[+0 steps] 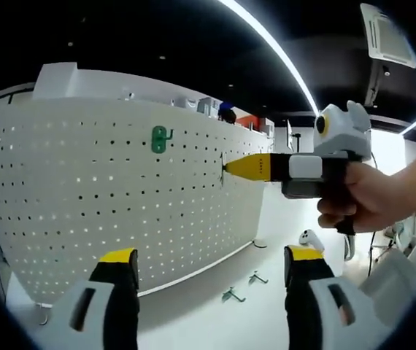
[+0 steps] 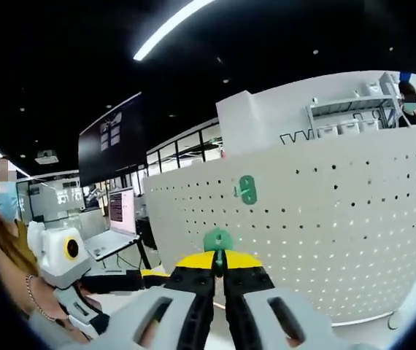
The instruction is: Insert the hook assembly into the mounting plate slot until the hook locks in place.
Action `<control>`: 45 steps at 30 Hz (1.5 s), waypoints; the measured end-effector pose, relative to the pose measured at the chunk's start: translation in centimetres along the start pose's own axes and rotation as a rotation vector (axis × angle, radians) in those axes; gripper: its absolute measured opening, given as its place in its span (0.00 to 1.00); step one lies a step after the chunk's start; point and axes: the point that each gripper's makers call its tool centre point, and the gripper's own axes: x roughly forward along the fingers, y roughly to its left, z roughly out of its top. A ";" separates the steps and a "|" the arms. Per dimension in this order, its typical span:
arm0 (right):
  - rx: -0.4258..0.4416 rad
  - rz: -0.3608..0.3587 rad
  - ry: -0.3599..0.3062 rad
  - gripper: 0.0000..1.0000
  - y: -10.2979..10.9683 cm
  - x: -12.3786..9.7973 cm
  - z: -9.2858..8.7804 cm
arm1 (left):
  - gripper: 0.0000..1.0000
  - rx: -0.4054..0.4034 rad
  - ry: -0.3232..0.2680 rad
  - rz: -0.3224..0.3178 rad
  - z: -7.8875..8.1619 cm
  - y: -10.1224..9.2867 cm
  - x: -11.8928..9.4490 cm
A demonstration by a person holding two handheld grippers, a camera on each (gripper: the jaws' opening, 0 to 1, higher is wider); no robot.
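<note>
1. Over on the left, the left gripper [image 1: 201,281] hung back, its yellow-tipped fingers [image 1: 118,257] spread wide with nothing between them, looking at the white pegboard [image 1: 84,197] standing upright on the bench [image 1: 215,321].
2. One green hook [image 1: 161,138] was already seated in the board's upper holes, and what looked like two spare hooks [image 1: 232,294] lay loose on the bench near the board's foot.
3. Moving right, the right gripper [image 1: 226,167] had its tip right at the board face, a hand [image 1: 372,197] wrapped round the handle. In the right gripper view its fingers [image 2: 193,270] were pinched tight on a second green hook assembly [image 2: 217,240], only the top of its tab peeking out.
4. My read: a small, stiff, light plastic piece, likely slick, so the flat tab was the place to hold it. A skewed push could twist it in the grip before the pegs found their holes.
5. The board looked rigid, but free-standing, so it might tip back under a hard shove.
6. Around it: a dark ceiling with light strips, a laptop [image 2: 117,219] on a stand, and shelving behind.
</note>
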 end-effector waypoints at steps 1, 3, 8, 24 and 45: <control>-0.006 -0.010 -0.002 0.00 -0.2 0.1 0.2 | 0.84 -0.001 -0.001 0.002 0.0 0.0 0.0; -0.015 -0.035 -0.011 0.00 -0.9 0.3 0.7 | 0.84 -0.008 -0.006 0.005 0.1 0.1 -0.2; -0.034 -0.067 -0.022 0.00 -1.8 1.0 1.6 | 0.83 -0.010 -0.012 0.012 0.1 0.2 -0.4; -0.100 -0.165 -0.045 0.00 -3.9 2.9 3.6 | 0.82 -0.021 -0.036 0.030 0.7 0.7 -1.1; -0.164 -0.247 -0.105 0.01 -5.5 5.2 5.8 | 0.80 -0.020 -0.044 0.039 1.0 0.9 -1.6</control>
